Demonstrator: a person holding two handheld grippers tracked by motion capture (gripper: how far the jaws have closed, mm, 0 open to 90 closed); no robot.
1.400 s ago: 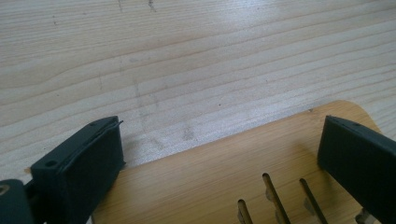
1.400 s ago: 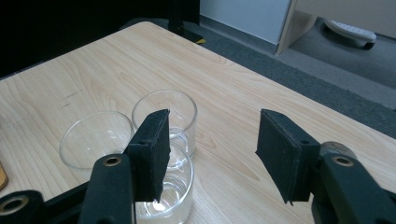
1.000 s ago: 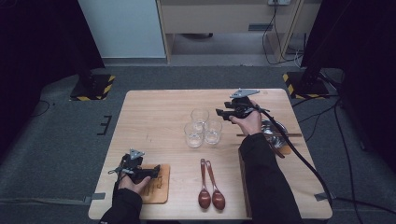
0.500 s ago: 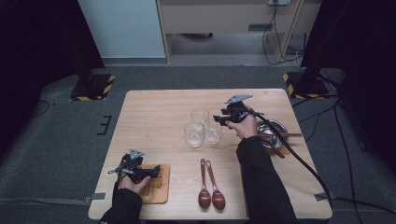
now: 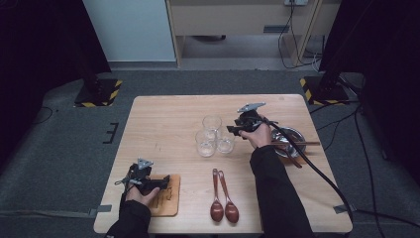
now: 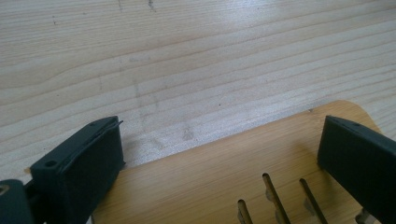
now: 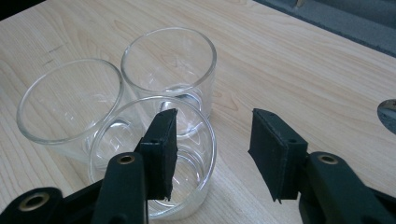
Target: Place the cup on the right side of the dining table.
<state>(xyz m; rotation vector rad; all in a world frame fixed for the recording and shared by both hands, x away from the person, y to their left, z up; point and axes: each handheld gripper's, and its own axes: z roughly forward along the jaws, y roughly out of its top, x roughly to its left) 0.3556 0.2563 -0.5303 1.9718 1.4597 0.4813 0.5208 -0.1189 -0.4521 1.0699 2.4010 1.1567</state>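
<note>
The nearest glass [image 7: 154, 163] stands on the table [image 5: 163, 124] touching two other glasses [image 7: 70, 100]. The right claw [image 7: 212, 154] has just been closing, half wide, one jaw inside the rim, not yet pressing. Glass is smooth, fragile; grip the wall gently.

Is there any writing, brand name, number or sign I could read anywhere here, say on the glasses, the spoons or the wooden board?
None can be read.
The three glasses are plain clear glass with no print.
The two wooden spoons, the slotted wooden board and the table carry only wood grain.
The yellow-and-black stripes on the stand bases on the floor are hazard markings, with no words.
</note>
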